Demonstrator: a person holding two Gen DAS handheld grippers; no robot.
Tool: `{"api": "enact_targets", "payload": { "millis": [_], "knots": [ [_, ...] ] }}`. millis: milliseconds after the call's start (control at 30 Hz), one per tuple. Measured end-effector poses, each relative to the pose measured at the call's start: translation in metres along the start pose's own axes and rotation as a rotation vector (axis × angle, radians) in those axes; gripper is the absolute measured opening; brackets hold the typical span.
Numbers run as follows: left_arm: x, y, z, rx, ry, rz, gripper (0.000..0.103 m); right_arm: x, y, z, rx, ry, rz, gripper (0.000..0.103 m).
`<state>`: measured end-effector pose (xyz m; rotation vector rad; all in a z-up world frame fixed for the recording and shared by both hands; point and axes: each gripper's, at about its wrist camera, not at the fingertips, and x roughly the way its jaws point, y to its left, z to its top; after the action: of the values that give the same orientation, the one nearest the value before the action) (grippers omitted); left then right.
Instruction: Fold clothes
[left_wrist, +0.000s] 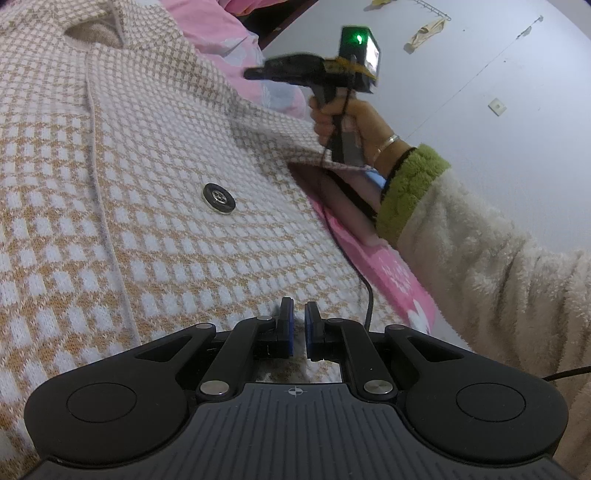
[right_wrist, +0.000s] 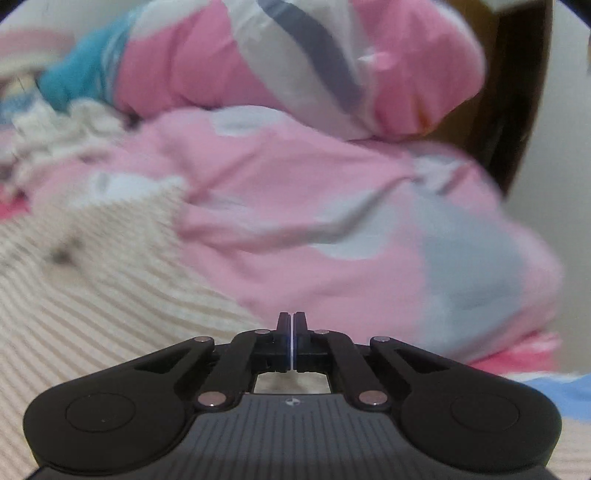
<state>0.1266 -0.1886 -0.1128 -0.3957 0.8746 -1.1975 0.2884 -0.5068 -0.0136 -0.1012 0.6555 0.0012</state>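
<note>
While keeping the left hand-held gripper (left_wrist: 299, 315), nearly pressed together, low on the checked cardigan (left_wrist: 147, 184) spread just ahead of it on the bed (left_wrist: 399, 280), checking the right hand-held gripper (right_wrist: 291, 323), pressed together with no cloth visibly pinched, for a true hold before folding.

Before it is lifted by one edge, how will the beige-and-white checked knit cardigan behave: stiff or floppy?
The beige-and-white checked knit cardigan will probably flop; it drapes in soft folds. The thick knit suggests some weight. Its textured surface should not be slippery.
</note>
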Motion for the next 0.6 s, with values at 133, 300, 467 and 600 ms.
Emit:
{"api": "enact_targets", "payload": {
  "millis": [133,300,467,600],
  "knots": [
    [0.0,-0.001,0.0,-0.001,-0.001,-0.001,0.008,0.044,0.018,-0.003,0.021,0.076,0.022,0.0],
    [0.0,0.0,-0.001,-0.001,-0.003,-0.006,0.008,0.066,0.008,-0.003,0.14,0.09,-0.023,0.0],
    [-0.001,0.0,-0.001,-0.007,-0.003,-0.006,0.008,-0.015,-0.026,-0.001,0.26,0.035,-0.09,0.003],
    [-0.002,0.0,0.0,-0.012,0.0,0.0,0.008,-0.143,-0.059,-0.013,0.361,-0.083,-0.149,0.006]
  ]
}}
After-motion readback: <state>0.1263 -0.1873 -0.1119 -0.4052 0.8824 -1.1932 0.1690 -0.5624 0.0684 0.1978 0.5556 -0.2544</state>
